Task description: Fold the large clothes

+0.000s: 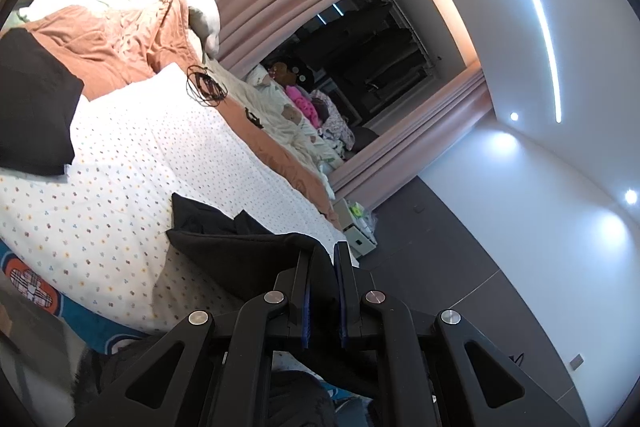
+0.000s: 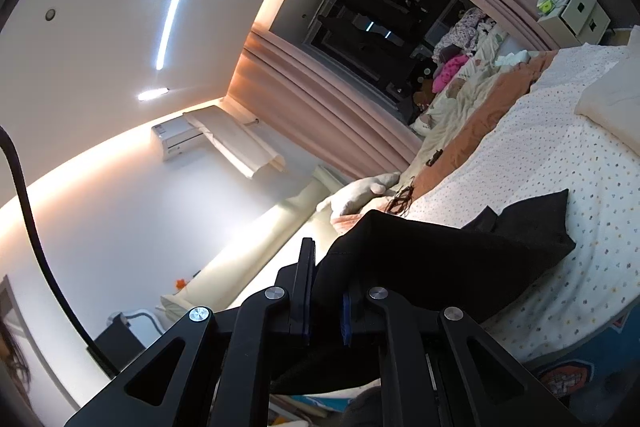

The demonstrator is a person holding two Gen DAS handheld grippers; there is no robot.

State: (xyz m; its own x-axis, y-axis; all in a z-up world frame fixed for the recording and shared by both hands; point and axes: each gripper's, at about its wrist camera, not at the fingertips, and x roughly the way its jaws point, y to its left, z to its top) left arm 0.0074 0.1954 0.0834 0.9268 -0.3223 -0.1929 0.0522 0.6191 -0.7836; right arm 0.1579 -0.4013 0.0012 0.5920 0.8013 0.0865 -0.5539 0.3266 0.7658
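Two claws share one job over the dotted bed: the black garment hangs lifted above it, left claw and right claw each clenched on an edge. Folding looks barely begun; nothing lies flat or creased.

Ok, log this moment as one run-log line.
left tongs: shut on black garment | right tongs: shut on black garment | garment: lifted at both grips, rest trailing on dotted bedspread | fold: unfinished
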